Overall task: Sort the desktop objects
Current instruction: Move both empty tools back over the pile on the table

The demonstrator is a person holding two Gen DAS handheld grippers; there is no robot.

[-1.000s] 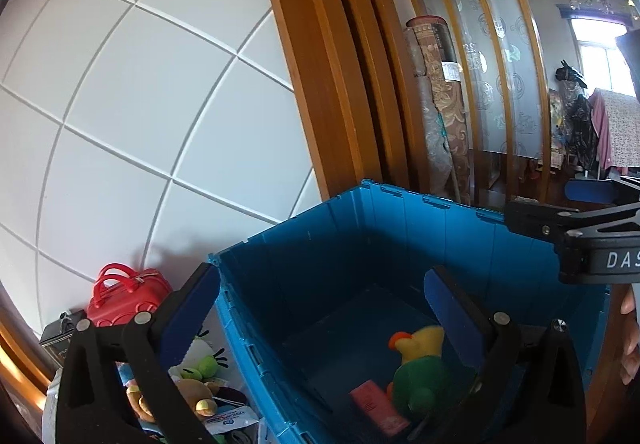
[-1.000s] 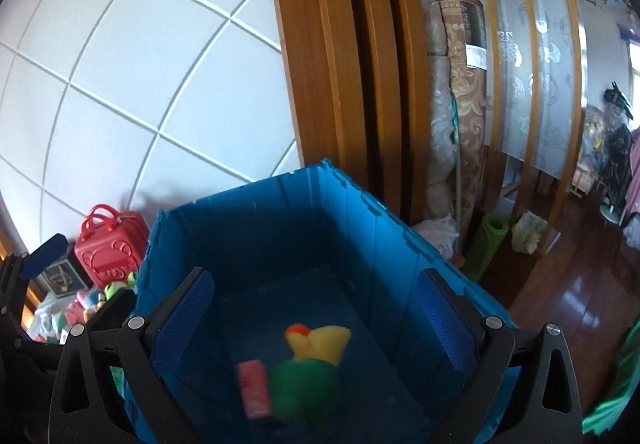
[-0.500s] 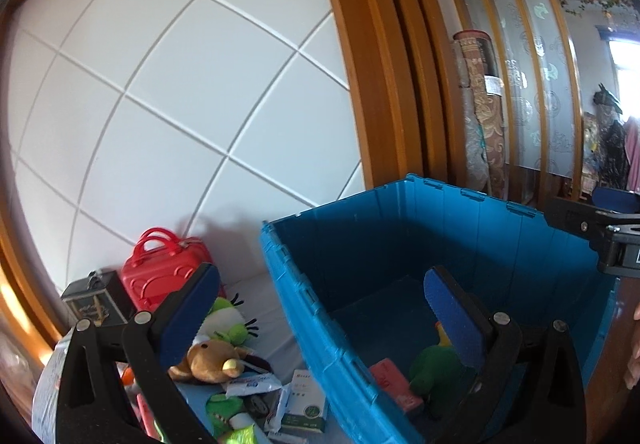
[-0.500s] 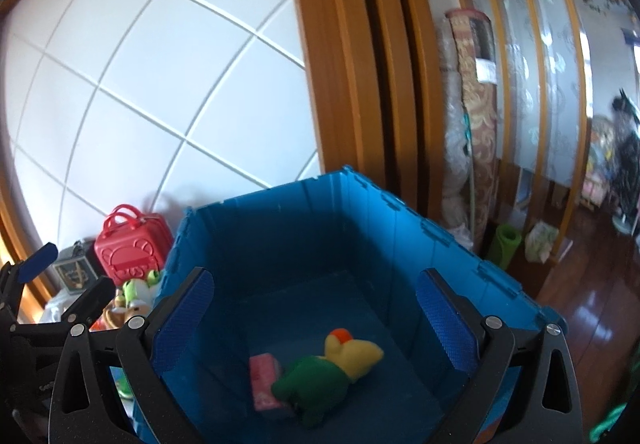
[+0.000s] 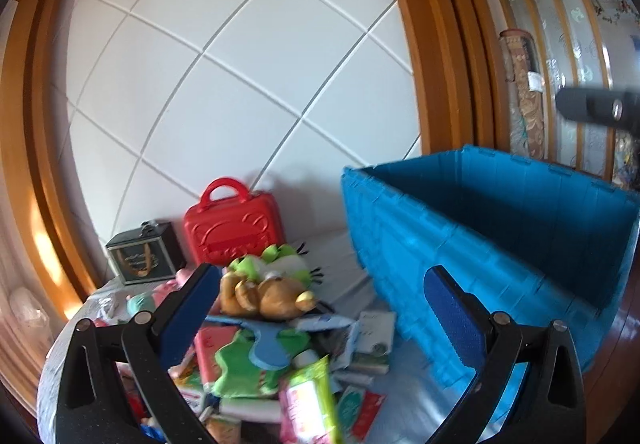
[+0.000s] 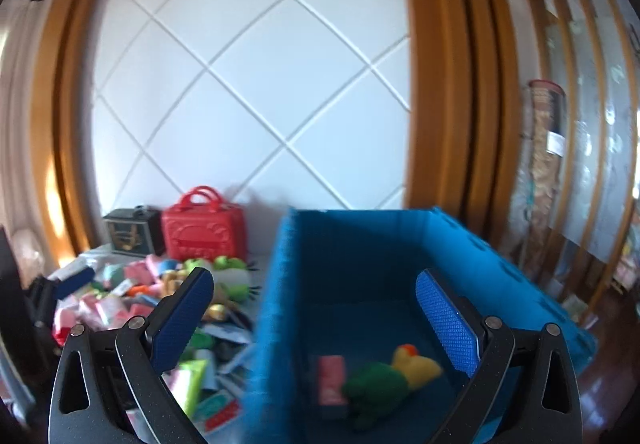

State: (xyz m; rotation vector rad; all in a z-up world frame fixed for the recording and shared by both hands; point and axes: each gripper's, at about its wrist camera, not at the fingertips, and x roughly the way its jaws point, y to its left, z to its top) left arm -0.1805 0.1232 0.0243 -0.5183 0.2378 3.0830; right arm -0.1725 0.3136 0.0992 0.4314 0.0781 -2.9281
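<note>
Blue crate [image 6: 360, 244], green plush [image 6: 376, 384] (inside), pink box [image 6: 332, 380]

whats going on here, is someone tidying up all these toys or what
A person with a handheld gripper in each hand is sorting a heap of toys and packets into a blue crate. Both the left gripper and the right gripper are open and empty. The crate already holds a green and yellow plush duck and a pink box. A brown plush bear and a red toy suitcase are among the things outside the crate.
</note>
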